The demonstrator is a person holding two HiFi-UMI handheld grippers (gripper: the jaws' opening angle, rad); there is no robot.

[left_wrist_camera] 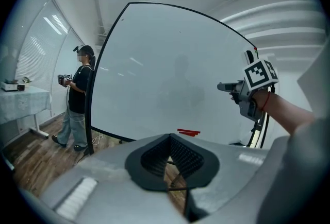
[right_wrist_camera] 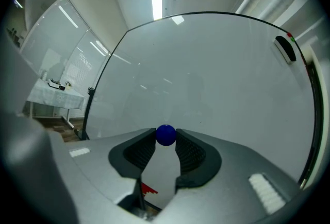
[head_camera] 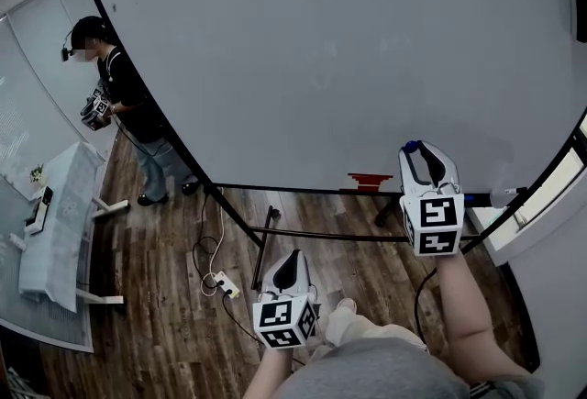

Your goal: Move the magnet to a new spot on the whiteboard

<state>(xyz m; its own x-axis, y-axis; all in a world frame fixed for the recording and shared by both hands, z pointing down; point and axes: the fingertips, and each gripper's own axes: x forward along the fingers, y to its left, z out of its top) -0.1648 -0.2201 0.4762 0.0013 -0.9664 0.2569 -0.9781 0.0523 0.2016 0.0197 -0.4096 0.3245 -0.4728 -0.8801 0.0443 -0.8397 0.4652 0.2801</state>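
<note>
Wooden floor runs under the black-framed whiteboard.

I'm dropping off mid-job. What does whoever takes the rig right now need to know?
Right gripper: shut on the blue magnet, pinched at the jaw tips and pointed at the whiteboard. Whether the magnet touches the board cannot be told.
Left gripper: shut, empty, held low, away from the board.
Done: the magnet is in the grip.
Left: set it on a new spot on the board, open the jaws, back off.
</note>
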